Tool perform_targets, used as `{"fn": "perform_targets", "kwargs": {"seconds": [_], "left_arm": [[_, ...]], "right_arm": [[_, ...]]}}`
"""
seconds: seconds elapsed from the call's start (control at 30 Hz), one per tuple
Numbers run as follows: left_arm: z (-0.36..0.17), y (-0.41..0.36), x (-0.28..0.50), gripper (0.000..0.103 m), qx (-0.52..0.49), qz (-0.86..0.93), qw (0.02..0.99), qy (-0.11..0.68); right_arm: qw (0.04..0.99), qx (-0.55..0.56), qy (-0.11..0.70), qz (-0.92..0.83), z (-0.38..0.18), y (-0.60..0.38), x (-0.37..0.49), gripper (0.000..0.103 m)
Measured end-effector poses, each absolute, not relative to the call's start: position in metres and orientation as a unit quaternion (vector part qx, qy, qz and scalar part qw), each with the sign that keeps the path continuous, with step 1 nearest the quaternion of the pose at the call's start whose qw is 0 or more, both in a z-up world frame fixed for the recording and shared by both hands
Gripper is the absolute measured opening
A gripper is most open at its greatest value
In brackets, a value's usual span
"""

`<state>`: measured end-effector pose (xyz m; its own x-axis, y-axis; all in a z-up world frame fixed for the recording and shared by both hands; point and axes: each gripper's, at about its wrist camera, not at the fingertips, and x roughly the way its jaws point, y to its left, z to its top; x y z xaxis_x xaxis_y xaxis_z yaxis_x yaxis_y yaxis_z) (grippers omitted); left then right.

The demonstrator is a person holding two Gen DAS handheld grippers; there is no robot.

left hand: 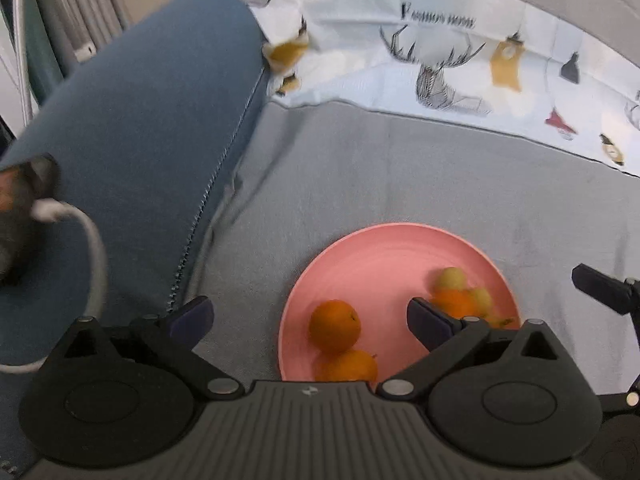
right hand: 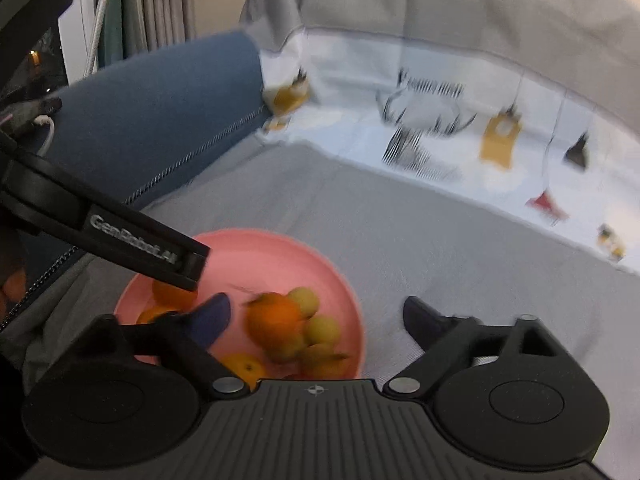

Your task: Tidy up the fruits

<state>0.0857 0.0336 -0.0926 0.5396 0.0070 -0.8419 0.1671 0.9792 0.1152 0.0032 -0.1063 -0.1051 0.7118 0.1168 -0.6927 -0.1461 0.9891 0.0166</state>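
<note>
The fruit already sits gathered on the pink plate [left hand: 384, 256], which rests on the grey blanket [left hand: 400, 176] near the blue cushion [left hand: 152, 120]: two oranges [left hand: 335, 325] lie touching each other at the near-left part of the plate, and a third orange with several small yellow-green fruits [right hand: 305, 301] is bunched at the near-right part. Your left gripper [left hand: 310, 322] hangs over the near edge of the plate with its fingers spread wide and nothing between them; the left pair of oranges lies in the gap, untouched as far as you can tell. Your right gripper [right hand: 316, 318] also has its fingers wide and holds nothing, its left fingertip over the plate just beside the bunched fruit and its right fingertip out over the blanket. The right wrist view is blurred, so exact contact there cannot be judged. The risk from here is a nudge: round fruit on a shallow plate on soft bedding would likely roll if a finger clips it or presses the rim, and the plate could tip. The two grippers are also close together, so they could knock each other.
</note>
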Motion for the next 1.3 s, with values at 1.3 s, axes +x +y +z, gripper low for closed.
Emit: {"fn": "perform_targets", "kwargs": {"seconds": [1.3], "left_arm": [[-0.007, 0.046, -0.144, 0.103, 0.101, -0.013, 0.914, 0.392]], "right_arm": [[0.947, 0.018, 0.318, -0.038, -0.015, -0.107, -0.208, 0.102]]}}
